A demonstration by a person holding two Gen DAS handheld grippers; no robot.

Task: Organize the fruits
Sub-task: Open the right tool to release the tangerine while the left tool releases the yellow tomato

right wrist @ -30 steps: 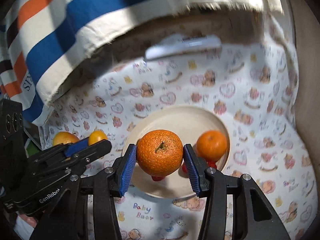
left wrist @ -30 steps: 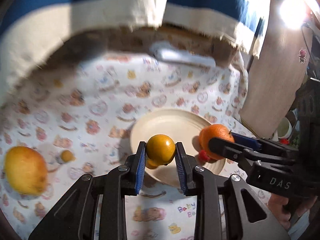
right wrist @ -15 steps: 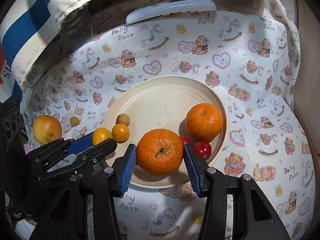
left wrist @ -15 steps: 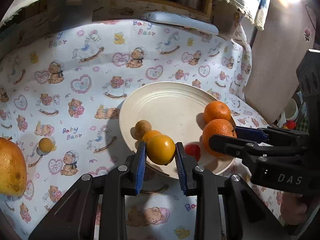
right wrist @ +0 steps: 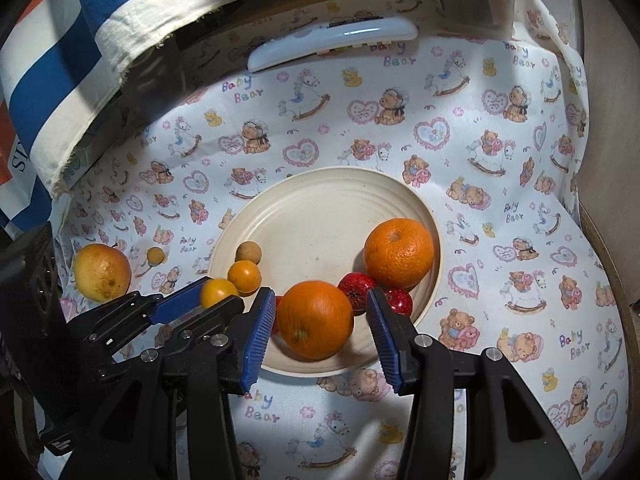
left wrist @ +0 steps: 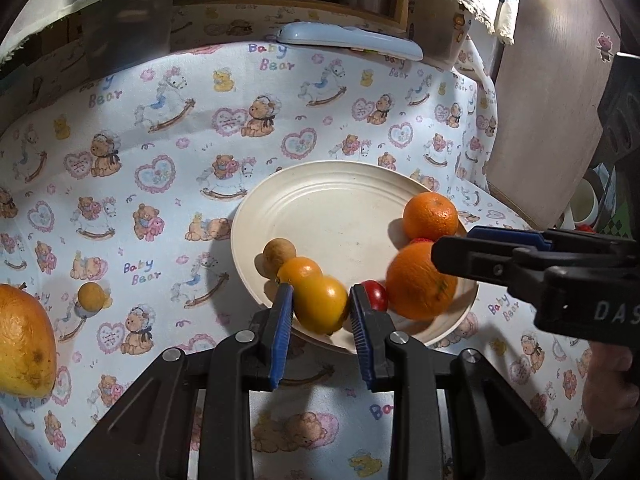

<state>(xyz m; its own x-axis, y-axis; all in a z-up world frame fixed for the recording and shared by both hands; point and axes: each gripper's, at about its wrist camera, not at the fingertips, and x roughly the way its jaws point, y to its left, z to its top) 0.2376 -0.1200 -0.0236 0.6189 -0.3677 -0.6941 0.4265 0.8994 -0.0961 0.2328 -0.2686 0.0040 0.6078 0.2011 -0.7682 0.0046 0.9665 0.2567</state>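
Left gripper (left wrist: 320, 312) low over plate (left wrist: 340, 200) rim, gripping yellow fruit (left wrist: 320, 306), right gripper (right wrist: 320, 320) spread beside orange (right wrist: 315, 320)

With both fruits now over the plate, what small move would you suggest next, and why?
Probably lift the right gripper away: its jaws already stand apart from the orange, which sits on the plate. The left gripper seems to be releasing its yellow fruit.

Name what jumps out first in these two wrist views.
The cream plate mid-cloth, with fruit lining its near edge. The right gripper stands open around a big orange resting on the plate, gaps at both pads, while the left gripper brackets a yellow-orange fruit at the plate's near-left rim. Off the plate, far left, a large yellow fruit lies on the cloth.
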